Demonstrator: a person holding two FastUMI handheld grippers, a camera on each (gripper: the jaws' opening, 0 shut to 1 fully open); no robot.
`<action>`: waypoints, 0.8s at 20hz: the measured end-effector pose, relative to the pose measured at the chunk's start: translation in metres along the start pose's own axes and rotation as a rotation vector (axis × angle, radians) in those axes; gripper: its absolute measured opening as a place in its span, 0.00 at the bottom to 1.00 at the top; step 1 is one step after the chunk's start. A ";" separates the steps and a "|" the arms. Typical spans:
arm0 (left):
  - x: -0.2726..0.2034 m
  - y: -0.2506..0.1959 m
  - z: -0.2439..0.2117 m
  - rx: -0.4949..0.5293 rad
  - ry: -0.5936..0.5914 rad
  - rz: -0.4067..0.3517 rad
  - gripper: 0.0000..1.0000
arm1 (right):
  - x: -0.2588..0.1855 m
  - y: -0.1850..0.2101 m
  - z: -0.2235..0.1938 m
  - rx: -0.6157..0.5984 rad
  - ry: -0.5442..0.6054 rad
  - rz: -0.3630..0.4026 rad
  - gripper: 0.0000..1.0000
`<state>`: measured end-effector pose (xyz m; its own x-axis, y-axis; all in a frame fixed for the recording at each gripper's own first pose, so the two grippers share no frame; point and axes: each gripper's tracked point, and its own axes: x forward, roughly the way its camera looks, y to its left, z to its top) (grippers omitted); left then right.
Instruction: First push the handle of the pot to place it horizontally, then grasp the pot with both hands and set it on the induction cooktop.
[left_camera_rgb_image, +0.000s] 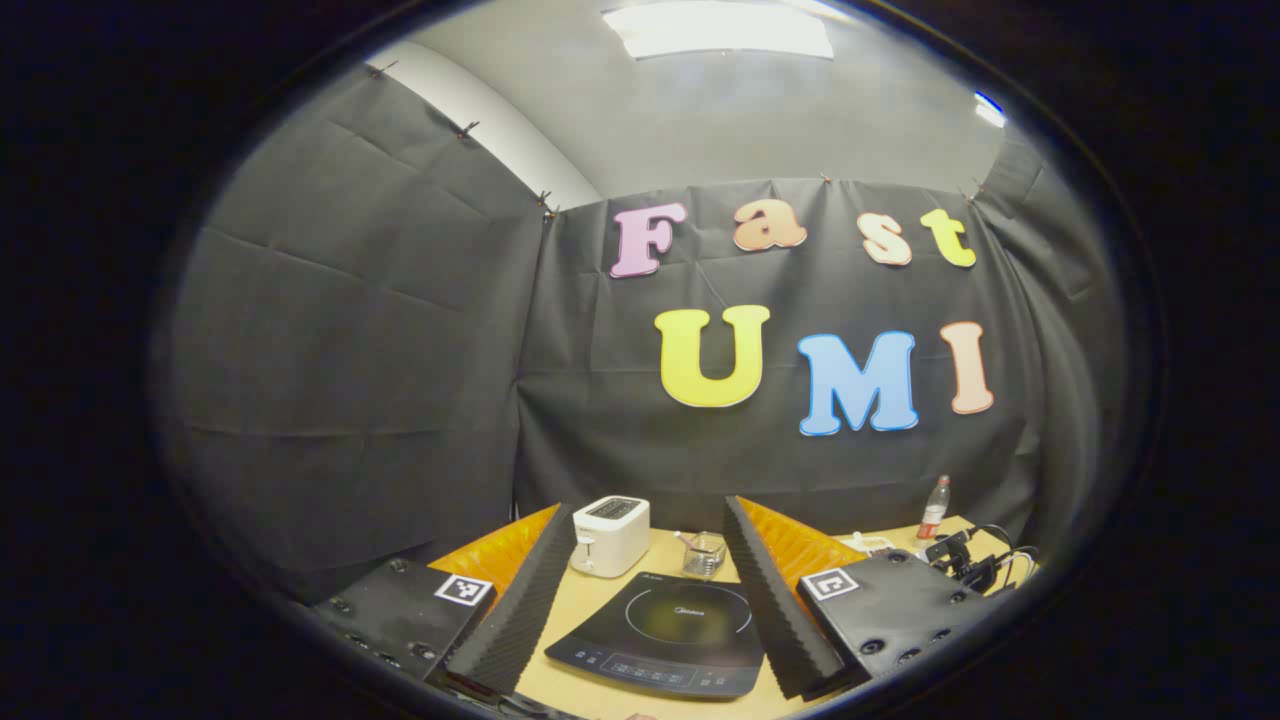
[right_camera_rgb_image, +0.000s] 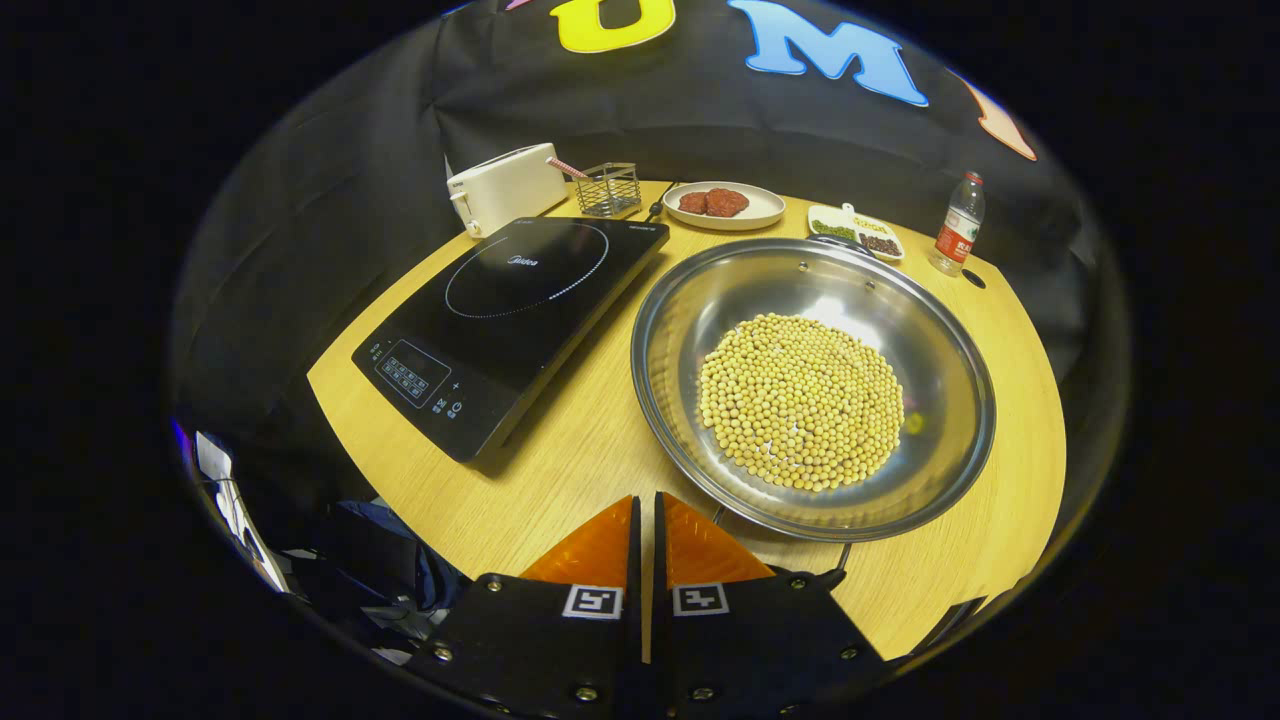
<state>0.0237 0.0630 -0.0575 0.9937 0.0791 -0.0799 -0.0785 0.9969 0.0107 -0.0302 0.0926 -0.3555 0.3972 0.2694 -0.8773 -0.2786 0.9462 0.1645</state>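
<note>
Steel pot (soybeans inside) just ahead-right of right gripper, jaws pressed together; left gripper jaws spread.

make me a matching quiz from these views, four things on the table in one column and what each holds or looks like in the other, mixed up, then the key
Things:
1. pot
2. round plate
3. induction cooktop
4. wire basket

Descriptions:
A. flat black top with a ring marked on it, nothing on it
B. two reddish-brown patties
C. bed of small yellow beans
D. small see-through mesh box beside the toaster

Pairs: 1-C, 2-B, 3-A, 4-D
</note>
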 end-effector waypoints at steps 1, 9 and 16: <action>0.001 -0.005 -0.001 -0.001 0.003 -0.008 1.00 | -0.002 -0.005 -0.002 0.007 0.003 -0.005 0.04; 0.013 -0.044 -0.002 -0.003 0.006 -0.068 1.00 | -0.016 -0.043 -0.016 0.038 0.021 -0.052 0.04; 0.027 -0.077 -0.004 -0.012 0.007 -0.112 1.00 | -0.027 -0.079 -0.025 0.030 0.046 -0.101 0.04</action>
<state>0.0566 -0.0117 -0.0647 0.9957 -0.0327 -0.0866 0.0319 0.9994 -0.0106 -0.0405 0.0059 -0.3560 0.3810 0.1641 -0.9099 -0.2123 0.9734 0.0866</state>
